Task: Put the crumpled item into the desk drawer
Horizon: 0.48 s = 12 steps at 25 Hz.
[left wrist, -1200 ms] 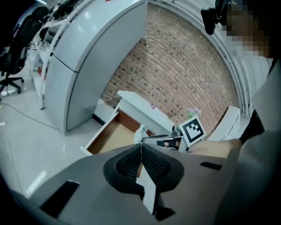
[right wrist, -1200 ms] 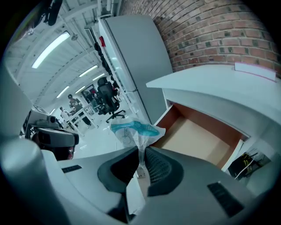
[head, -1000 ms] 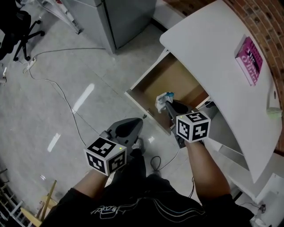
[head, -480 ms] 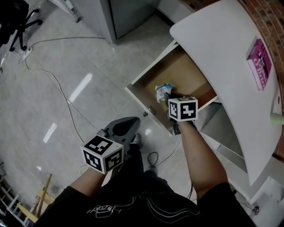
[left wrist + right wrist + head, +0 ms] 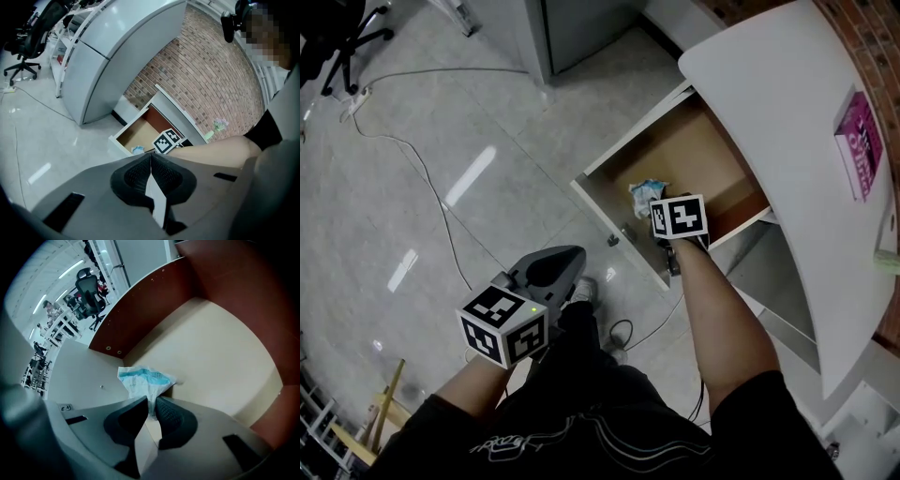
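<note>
Grey floor (image 5: 441, 141), brick wall (image 5: 206, 79), white desk (image 5: 787, 122)

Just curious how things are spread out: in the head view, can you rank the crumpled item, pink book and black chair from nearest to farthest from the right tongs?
1. Crumpled item: pinched in the right tongs, inside the drawer.
2. Pink book: on the desk, to the right.
3. Black chair: far upper left.

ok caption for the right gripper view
Right hand-held gripper pinching a crumpled white-and-blue item inside the open wooden desk drawer.
</note>
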Each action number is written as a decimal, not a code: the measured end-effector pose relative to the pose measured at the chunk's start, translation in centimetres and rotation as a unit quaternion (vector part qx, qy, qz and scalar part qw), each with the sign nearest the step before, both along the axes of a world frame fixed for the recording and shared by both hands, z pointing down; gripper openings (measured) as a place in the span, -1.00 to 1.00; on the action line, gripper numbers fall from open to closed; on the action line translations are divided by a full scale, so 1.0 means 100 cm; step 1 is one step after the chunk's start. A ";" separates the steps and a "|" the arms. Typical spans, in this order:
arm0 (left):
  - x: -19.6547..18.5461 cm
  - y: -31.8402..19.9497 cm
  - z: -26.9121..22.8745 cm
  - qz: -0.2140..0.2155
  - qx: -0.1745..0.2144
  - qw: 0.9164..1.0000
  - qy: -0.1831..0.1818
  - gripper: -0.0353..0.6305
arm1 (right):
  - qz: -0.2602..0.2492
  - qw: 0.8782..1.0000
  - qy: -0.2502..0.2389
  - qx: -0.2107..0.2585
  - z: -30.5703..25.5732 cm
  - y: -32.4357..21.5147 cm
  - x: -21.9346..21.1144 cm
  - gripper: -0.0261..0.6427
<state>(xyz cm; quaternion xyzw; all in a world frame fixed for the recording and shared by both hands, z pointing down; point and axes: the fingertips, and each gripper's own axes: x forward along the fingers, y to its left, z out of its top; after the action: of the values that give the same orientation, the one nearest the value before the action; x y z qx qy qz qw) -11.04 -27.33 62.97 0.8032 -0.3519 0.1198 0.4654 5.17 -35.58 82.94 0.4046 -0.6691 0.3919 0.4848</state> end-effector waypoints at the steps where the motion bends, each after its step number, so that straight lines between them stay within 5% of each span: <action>1: -0.004 -0.001 0.002 -0.005 -0.002 1.000 -0.002 -0.83 | 0.000 1.000 0.000 -0.003 0.002 0.001 -0.001 -0.73; 7: -0.013 -0.002 0.008 -0.046 -0.028 0.998 0.013 -0.83 | 0.005 1.000 -0.016 -0.002 -0.001 0.000 -0.001 -0.69; 12: -0.011 -0.004 0.001 -0.054 -0.014 0.998 0.017 -0.83 | 0.019 0.999 -0.034 0.005 -0.012 0.000 0.000 -0.42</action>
<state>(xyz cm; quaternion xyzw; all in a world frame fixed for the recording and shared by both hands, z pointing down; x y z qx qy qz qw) -12.14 -27.73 63.06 0.7782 -0.3852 0.0858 0.4885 5.16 -35.58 81.78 0.4056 -0.6796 0.4112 0.4522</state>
